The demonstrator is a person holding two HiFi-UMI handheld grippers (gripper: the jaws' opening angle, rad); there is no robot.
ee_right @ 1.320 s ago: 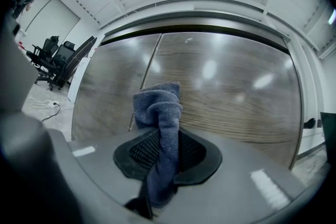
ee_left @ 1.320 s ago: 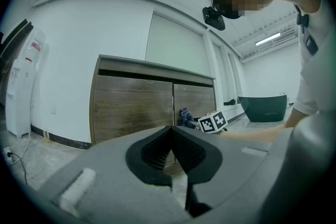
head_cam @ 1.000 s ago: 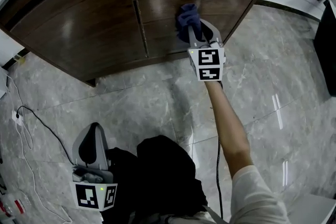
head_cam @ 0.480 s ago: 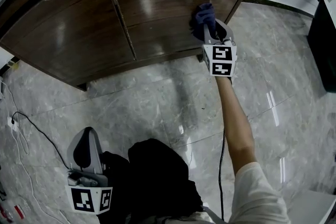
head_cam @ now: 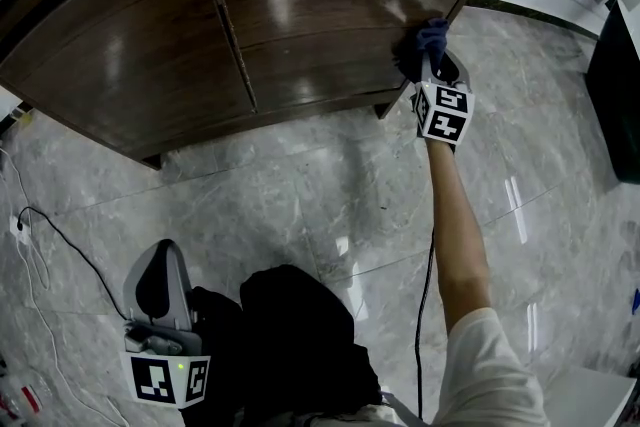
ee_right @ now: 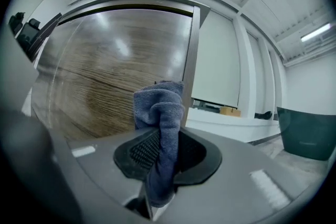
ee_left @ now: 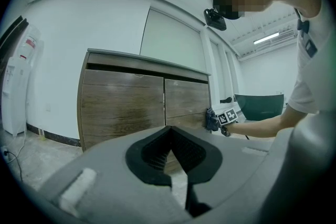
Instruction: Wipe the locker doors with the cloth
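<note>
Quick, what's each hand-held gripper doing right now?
Left hand-held gripper: closed, empty.
Right hand-held gripper: closed on the dark blue terry cloth.

Cloth point(ee_right: 159, 113) blue; locker doors point(head_cam: 320, 25) dark brown woodgrain (glossy sheen); floor point(head_cam: 300, 185) grey marble, pale veins.

Head view looks steeply down onto the dark brown wooden locker point(head_cam: 130, 45); both gripper views face it level, the right closest.
</note>
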